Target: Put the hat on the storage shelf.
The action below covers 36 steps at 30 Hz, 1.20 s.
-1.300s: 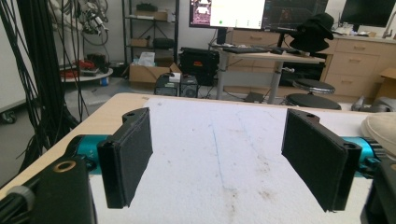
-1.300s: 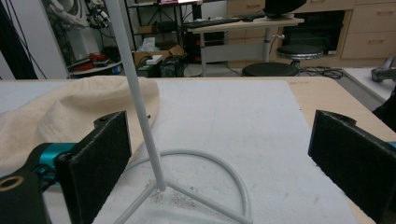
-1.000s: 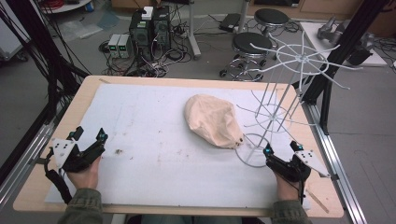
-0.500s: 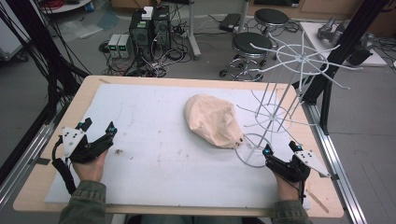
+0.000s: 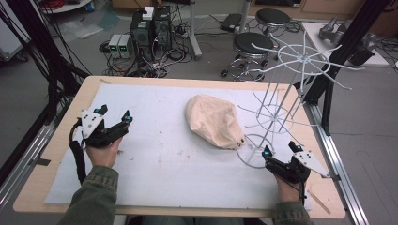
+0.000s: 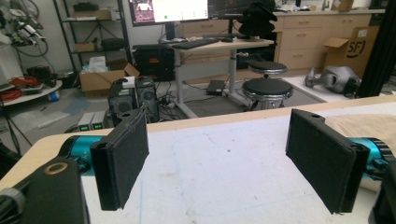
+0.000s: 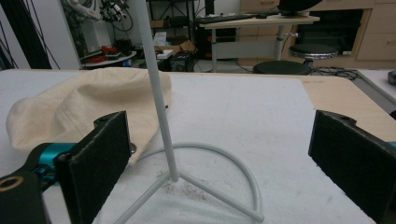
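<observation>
Claws: both wide open, nothing between the jaws. left claw (image 5: 126,117) sits at the left of the high view, right claw (image 5: 265,153) at lower right, almost at the stand's foot.
Cap: cream cloth cap (image 5: 213,121) lies slumped mid-frame on the white mat, its lower right edge just beside the stand's base ring (image 5: 253,152). In the right claw view it's at the left (image 7: 79,105), partly behind the near jaw.
Stand: white wire rack (image 5: 300,58) with spoke arms up top, thin pole (image 7: 159,93) rising dead centre in the right claw view.
Step, my guess: pick the cap up to hang it on the rack.
How I'd do it: right claw is closest, so swing it toward the cap and away from the pole, otherwise the jaws bite wire instead of cloth. Pinch a fold at the rim, not the puffy crown, since soft fabric slips.
Left claw job: well apart from the cap now; bring it over to pin or spread the far side.
Desk: wooden desk (image 5: 56,140) edge is close to both hands, so lift upward, don't drag.
</observation>
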Motion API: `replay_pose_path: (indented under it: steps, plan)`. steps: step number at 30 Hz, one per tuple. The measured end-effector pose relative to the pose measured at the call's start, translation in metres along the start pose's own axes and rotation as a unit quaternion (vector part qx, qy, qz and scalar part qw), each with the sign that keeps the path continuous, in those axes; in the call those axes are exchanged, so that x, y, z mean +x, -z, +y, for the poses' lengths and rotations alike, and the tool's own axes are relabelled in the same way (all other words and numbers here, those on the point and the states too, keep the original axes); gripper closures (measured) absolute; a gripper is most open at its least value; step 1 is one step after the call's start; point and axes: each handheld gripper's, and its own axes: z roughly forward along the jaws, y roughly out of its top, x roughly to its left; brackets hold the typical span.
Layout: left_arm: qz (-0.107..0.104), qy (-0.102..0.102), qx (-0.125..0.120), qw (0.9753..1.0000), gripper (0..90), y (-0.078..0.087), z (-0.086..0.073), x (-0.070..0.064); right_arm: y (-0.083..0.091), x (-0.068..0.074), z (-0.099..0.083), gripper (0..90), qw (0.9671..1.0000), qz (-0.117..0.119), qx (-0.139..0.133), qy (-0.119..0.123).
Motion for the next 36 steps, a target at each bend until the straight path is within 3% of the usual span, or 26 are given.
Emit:
replay_pose_path:
  steps: [4,10,19,24,29,36]
  plan:
    - [-0.010,-0.005,0.006,0.9999,21.6,-0.007,0.001,-0.005,0.000,0.000,0.000,4.9,1.0000,0.001,0.000,0.000]
    - [-0.019,0.008,0.005,0.9998,22.2,-0.017,0.001,-0.009,0.000,0.000,0.000,4.8,1.0000,0.001,-0.001,-0.003]
    - [-0.048,0.016,0.024,0.9984,22.7,-0.036,0.008,-0.022,0.000,0.001,0.000,4.8,1.0000,0.000,0.003,-0.006]
    - [-0.052,0.020,0.041,0.9976,21.7,-0.045,0.007,-0.024,0.000,0.001,-0.001,4.9,1.0000,0.004,0.002,-0.003]
    - [-0.062,0.019,0.040,0.9971,21.8,-0.054,0.010,-0.032,0.000,0.000,-0.001,4.8,1.0000,0.004,0.002,-0.005]
    - [-0.094,0.012,0.050,0.9942,21.3,-0.074,0.020,-0.046,0.001,0.000,-0.001,4.8,1.0000,0.003,0.003,-0.008]
